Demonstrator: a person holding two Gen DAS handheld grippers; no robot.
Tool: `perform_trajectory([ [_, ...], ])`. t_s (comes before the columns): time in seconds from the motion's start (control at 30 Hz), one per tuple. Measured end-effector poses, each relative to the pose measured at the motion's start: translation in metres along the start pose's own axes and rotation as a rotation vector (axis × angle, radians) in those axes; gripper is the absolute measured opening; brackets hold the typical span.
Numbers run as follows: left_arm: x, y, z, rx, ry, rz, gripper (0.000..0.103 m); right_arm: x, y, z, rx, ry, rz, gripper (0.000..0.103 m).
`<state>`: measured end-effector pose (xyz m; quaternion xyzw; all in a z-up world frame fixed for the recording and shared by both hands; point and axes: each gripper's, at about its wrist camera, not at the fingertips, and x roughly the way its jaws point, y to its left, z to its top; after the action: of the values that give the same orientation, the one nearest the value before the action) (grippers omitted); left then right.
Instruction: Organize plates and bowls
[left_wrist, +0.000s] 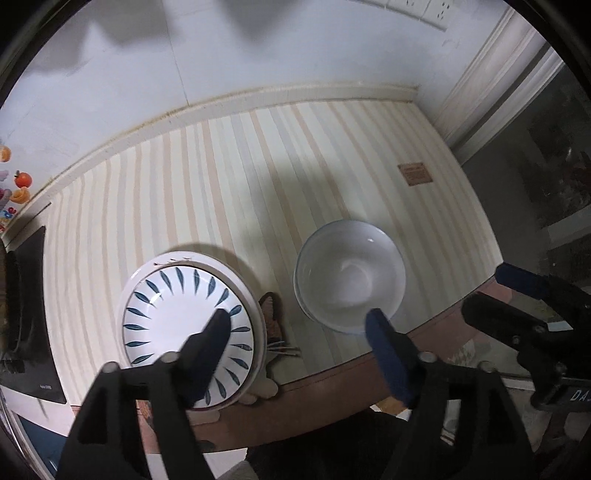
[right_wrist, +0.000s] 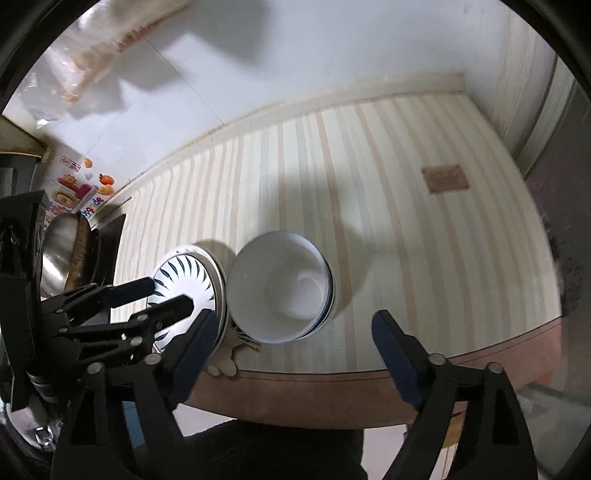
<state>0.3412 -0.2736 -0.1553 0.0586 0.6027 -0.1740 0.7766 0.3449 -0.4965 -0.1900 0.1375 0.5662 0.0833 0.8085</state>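
Two stacks of crockery sat side by side near the front edge of a striped surface (left_wrist: 258, 155) as both hand-held grippers hung above them, pointing steeply down. The leaf-patterned plate (left_wrist: 184, 314) lay on top of a wider plain plate on the left; the stack of white bowls (left_wrist: 349, 277) stood just beside it on the right, the two piles close but apart.

The left gripper (left_wrist: 299, 325) had its jaws released and empty, one finger showing over the patterned plate and the other over the near rim of the bowls, so the gap between the piles lay almost straight below it. The right gripper (right_wrist: 295, 332) was likewise spread wide with nothing held; from its own camera the bowls sat beyond and slightly left of its span.

Any next reach would likely turn on that offset: the left hand appeared nearer the plates, the right nearer the bowls. Both piles being round, no long axis dictated the approach (a rim grip from the near side looked the plainest option). A steel pan (right_wrist: 61, 254) stood at far left.
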Motion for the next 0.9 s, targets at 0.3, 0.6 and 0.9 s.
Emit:
perform_trajectory([
  [0.3,-0.05,-0.004,-0.012,0.002,-0.076,-0.023,0.092,-0.061,0.019,-0.022,0.003,-0.097,-0.018,0.099],
  [0.6,-0.083,-0.006,-0.022,-0.004,-0.129,-0.058,0.094,-0.101,0.029,-0.035,0.008,-0.17,-0.064,0.1],
  [0.9,-0.072,-0.003,-0.016,-0.023,-0.122,-0.093,0.095,-0.1,0.02,-0.035,0.037,-0.17,-0.049,0.1],
])
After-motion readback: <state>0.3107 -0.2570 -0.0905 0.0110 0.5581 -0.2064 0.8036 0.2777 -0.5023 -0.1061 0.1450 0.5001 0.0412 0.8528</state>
